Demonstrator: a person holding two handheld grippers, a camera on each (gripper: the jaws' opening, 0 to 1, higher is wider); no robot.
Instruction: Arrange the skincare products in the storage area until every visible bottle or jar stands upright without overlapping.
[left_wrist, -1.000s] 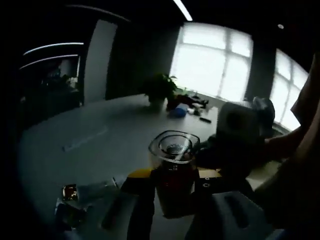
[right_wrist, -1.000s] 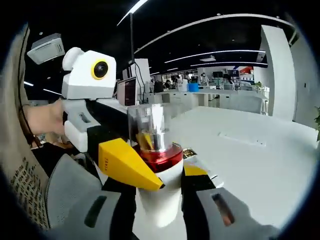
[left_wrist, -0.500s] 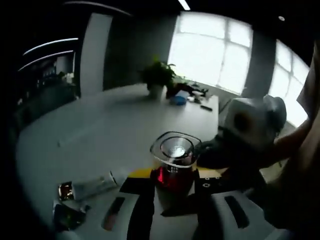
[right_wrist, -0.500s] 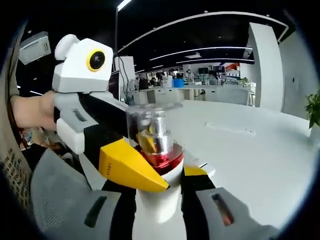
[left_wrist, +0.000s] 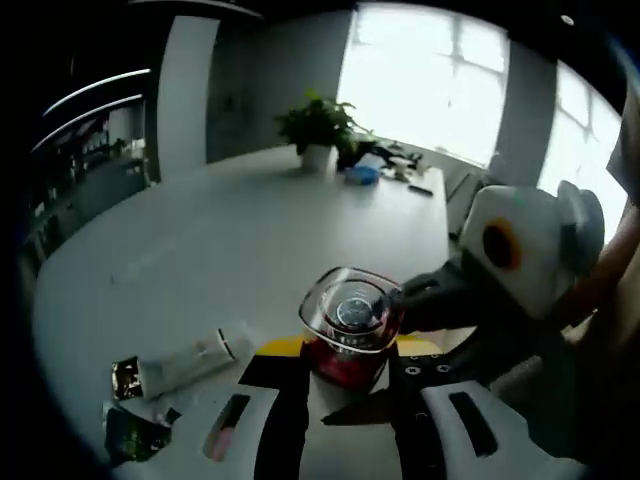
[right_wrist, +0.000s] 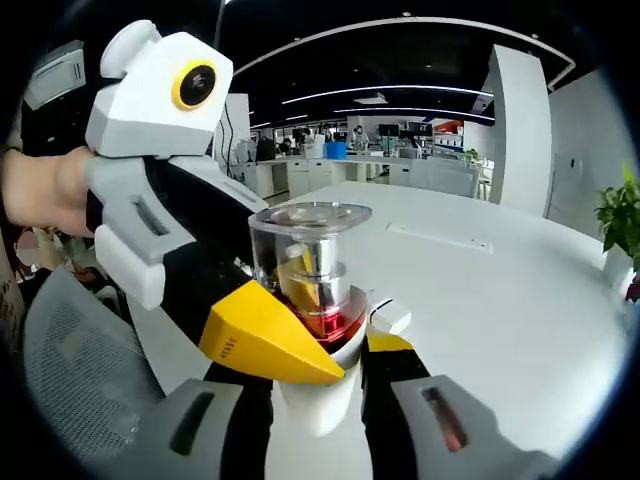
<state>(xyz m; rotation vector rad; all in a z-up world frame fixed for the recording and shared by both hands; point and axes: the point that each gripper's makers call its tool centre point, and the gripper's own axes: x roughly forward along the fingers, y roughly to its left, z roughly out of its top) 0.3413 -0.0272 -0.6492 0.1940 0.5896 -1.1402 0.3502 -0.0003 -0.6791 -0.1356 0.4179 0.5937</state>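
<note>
Both grippers hold one skincare bottle above the white table. It has a white body, a red collar and a clear cap over a silver pump. In the right gripper view my right gripper is shut on the white body. My left gripper comes in from the left, one yellow finger pressed against the red collar. In the left gripper view the bottle shows cap-on, between the jaws of my left gripper. The right gripper reaches it from the right.
A squeeze tube lies flat on the table beside a small dark packet. A potted plant and a blue item stand at the far end. A grey mesh chair and a person's hand are at the left.
Both views have tipped down toward the table, so more tabletop shows. The bottle stays held by both grippers and now shows more from above.
</note>
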